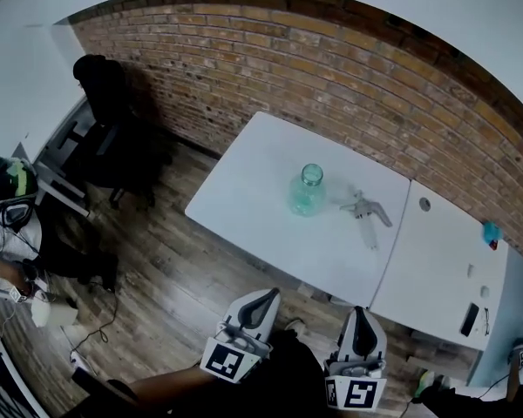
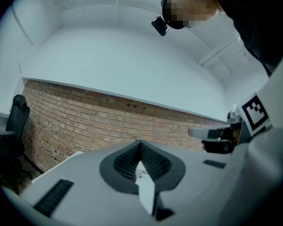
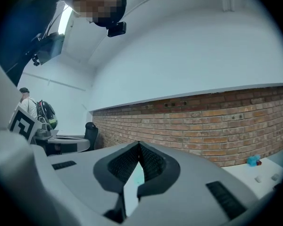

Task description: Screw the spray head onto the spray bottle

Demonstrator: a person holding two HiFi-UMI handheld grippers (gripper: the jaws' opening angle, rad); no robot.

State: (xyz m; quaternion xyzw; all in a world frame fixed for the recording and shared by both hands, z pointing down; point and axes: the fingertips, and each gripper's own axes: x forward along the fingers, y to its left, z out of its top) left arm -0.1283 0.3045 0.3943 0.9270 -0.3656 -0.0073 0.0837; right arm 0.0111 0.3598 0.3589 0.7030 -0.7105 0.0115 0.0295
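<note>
Nothing done yet — spray head (image 1: 366, 213) lies right of the bottle (image 1: 308, 192); left gripper (image 1: 247, 319) and right gripper (image 1: 358, 338) closed, empty.

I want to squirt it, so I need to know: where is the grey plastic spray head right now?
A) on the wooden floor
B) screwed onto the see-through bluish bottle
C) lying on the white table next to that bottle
C: the grey plastic spray head lies flat on the white table beside the see-through bluish bottle, whose neck stands open with nothing on it.
</note>
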